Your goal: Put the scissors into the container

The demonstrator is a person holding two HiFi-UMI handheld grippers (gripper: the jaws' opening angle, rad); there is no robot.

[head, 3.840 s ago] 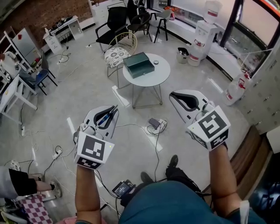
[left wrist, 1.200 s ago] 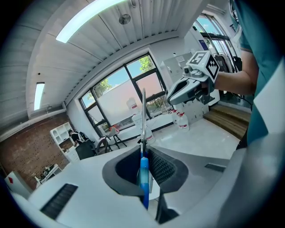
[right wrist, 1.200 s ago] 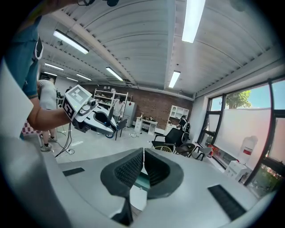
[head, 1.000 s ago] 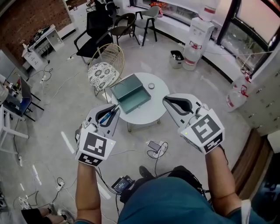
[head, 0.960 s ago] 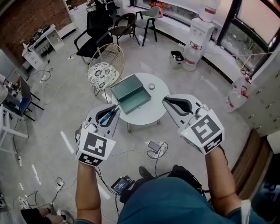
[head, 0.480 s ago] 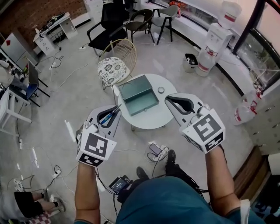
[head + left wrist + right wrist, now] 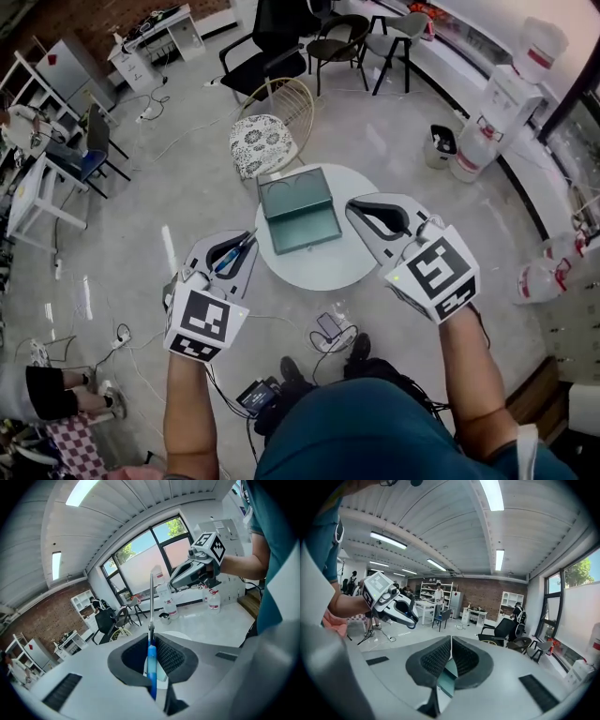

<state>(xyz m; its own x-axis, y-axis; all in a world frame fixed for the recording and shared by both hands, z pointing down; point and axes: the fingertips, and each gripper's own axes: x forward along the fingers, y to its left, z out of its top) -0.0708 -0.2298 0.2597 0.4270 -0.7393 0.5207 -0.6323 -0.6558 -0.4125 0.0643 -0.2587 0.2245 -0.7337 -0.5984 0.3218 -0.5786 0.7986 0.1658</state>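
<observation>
Down on the glossy grey floor [image 7: 141, 234], dead ahead: small round white counter [image 7: 323, 274], smooth top, carrying a teal metal container [image 7: 300, 214], boxy and open on top.

Just off the counter's left edge in the head view, up in the air: left tongs [image 7: 246, 239], clenched on the scissors [image 7: 228, 255]. Blue plastic handle pinched between ribbed black pads [image 7: 171, 656], thin steel blade poking straight out past the tips. So, scissors not in the container yet, held beside it.

Over on the other side, above the counter's right edge: right tongs [image 7: 356, 206], pressed fully together with nothing caught between the textured pads. Chunky white shell, black-and-white marker cube at the back, same as the left one.

Behind the counter: wire-frame chair [image 7: 264, 141] with a patterned round cushion.

Versus nearly four seconds back: way closer to the counter, which sat well ahead then and now lies right between both tongs. Versus half a second back: barely any change, room swung round a touch, same grip on the scissors, right tongs just as closed.
</observation>
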